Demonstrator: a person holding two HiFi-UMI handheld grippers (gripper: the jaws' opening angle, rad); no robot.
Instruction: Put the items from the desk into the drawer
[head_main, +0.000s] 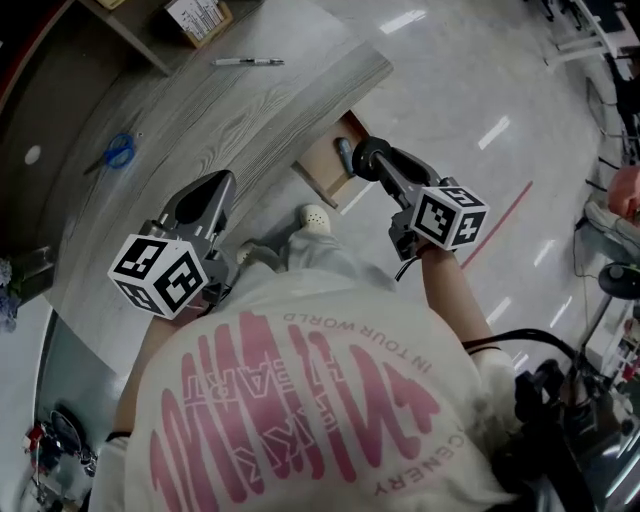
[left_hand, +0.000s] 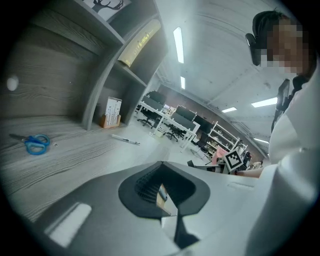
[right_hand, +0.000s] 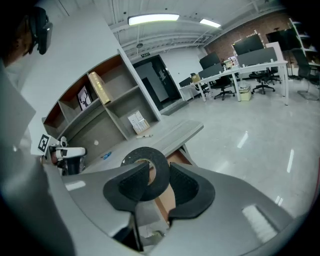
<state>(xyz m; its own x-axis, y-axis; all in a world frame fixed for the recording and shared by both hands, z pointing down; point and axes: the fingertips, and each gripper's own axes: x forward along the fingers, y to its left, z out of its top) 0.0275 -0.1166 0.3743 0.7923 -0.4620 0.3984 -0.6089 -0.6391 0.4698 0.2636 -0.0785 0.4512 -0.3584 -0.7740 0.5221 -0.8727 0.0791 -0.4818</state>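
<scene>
Sink the right gripper (right_hand: 159, 187), pinching the black tape roll (right_hand: 161, 167), inside the open drawer (head_main: 322, 168) at 12 o'clock in the head view before releasing. The left gripper (left_hand: 164, 195), pressed together and empty, should keep clear.

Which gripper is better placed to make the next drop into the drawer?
Right. The right gripper is shut on the black tape roll and hangs at the open drawer. The left gripper is shut and empty, by the desk edge.
</scene>
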